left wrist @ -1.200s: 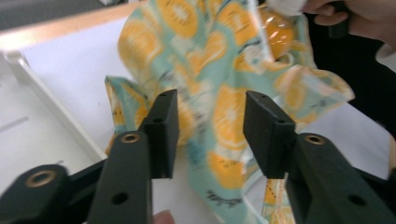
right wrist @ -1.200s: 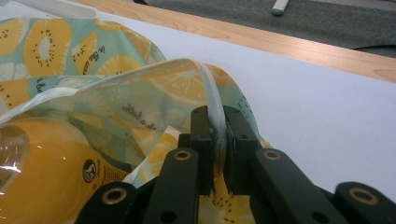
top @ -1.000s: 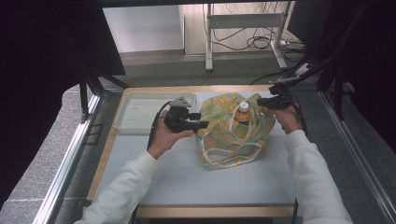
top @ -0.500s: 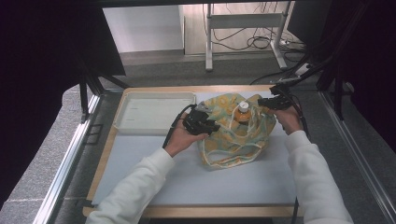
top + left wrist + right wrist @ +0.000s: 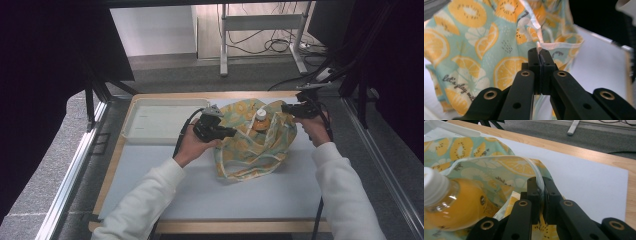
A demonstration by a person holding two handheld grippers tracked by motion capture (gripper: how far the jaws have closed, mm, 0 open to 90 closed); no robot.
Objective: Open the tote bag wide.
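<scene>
A cloth bag printed with orange and lemon slices lies in the middle of the white mat. Inside it stands a bottle of orange drink with a white cap, close up in the right gripper view. My left gripper has just been closing and is now shut on the bag's left rim, a thin fold of cloth pinched between its jaws. My right gripper is shut on the bag's right rim band, its tips beside the bottle.
A shallow white tray sits at the back left of the table, just left of my left hand. The mat spreads out in front of the bag. The table's wooden edge runs along the back, with metal frame rails at both sides.
My left gripper moved right from beside the tray to the bag's left rim and closed on it. My right gripper kept its hold and place.
</scene>
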